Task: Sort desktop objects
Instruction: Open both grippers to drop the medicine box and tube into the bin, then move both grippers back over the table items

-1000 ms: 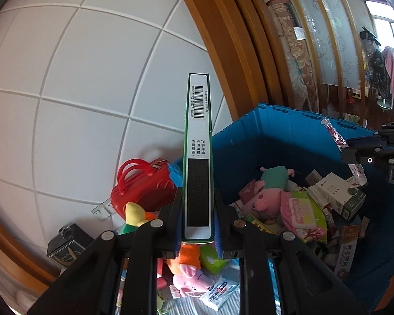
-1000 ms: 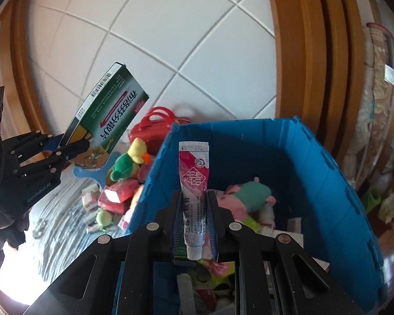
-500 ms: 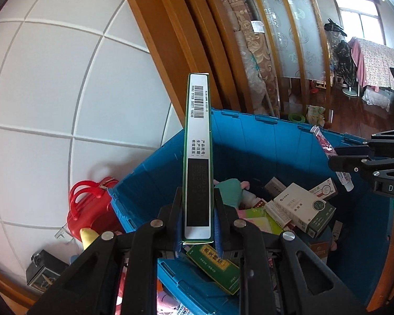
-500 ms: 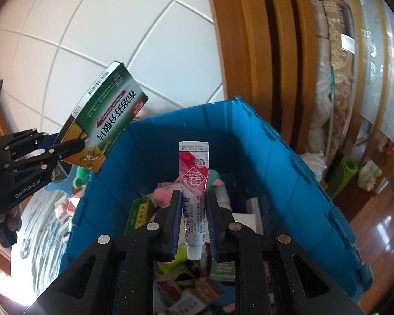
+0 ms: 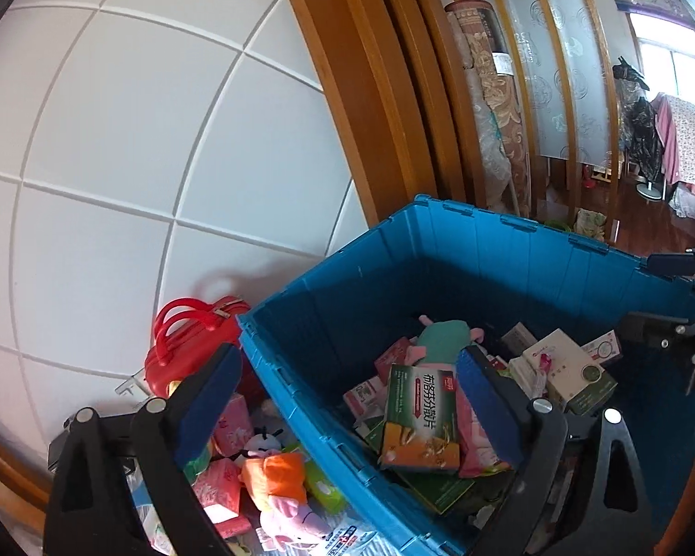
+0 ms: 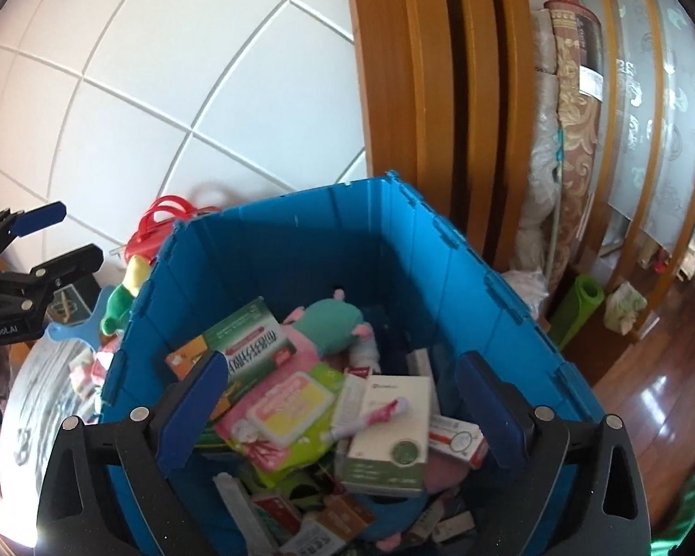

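both grippers sit over the blue crate (image 6: pixel 301 241) with jaws opening and nothing between the pads, so this reads as the release step of a 2-item drop. left gripper (image 5: pixel 347 398) is spread wide, straddling the crate's near-left wall: 1 pad is outside over the loose pile, the other inside over the contents. the green medicine box (image 5: pixel 419 417) lies face up on the heap in the crate, tilted, right under the left jaws and clear of both pads; in the right wrist view the same box (image 6: pixel 245 347) rests against the teal and pink plush (image 6: pixel 333 319). right gripper (image 6: pixel 343 394) is also spread, aimed down into the crate, and the pink tube (image 6: pixel 375 417) lies slantwise across the white and green carton (image 6: pixel 389 431), touching neither pad. my read: both were let go from just above the pile so they land flat on top instead of wedging down the sides. the left gripper also shows at the left edge of the right wrist view (image 6: pixel 46 236), jaws apart, just outside the crate. still unsorted on the desk beside the crate: red handbag (image 5: pixel 180 347), orange plush (image 5: pixel 273 477), pink tissue packs (image 5: pixel 222 500), a flat blue and white pack (image 5: pixel 347 542). the crate is already fairly full, so further drops may slide off the heap. next pick is likely from that left pile; the left gripper is closest to it.
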Tool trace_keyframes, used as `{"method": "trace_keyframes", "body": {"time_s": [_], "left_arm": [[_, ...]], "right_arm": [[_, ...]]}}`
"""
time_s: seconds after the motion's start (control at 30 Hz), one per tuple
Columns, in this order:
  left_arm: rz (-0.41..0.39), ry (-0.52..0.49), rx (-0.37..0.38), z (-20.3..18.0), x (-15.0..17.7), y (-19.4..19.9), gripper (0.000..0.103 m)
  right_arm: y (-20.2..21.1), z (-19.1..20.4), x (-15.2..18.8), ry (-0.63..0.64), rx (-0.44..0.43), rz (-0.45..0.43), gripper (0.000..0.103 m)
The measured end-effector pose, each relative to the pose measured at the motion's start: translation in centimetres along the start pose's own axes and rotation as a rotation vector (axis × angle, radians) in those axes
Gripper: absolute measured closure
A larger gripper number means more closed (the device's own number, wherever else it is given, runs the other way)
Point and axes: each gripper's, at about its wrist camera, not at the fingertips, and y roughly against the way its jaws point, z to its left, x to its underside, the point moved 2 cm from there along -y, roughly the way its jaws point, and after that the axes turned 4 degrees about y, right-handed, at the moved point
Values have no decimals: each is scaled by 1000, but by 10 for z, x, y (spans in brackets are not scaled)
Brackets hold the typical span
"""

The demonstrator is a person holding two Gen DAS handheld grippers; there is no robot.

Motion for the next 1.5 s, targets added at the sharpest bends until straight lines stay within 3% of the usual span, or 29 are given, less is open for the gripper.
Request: {"method": "trace_keyframes", "body": {"time_s": [0.4, 0.77, 1.17, 1.5], "left_arm": [[88, 138, -140, 105, 92, 38, 8], [192, 251, -249, 201, 198, 76, 8], [273, 283, -258, 264, 277, 87, 8], [342, 225, -204, 290, 330, 43, 8]], "right_arm": [[1, 104, -11, 128, -144, -34, 3], [-1, 231, -8, 270, -268, -26, 3], [-20, 332, 21, 348, -352, 31, 3], [-83, 387, 82, 391, -352, 171, 3]]}}
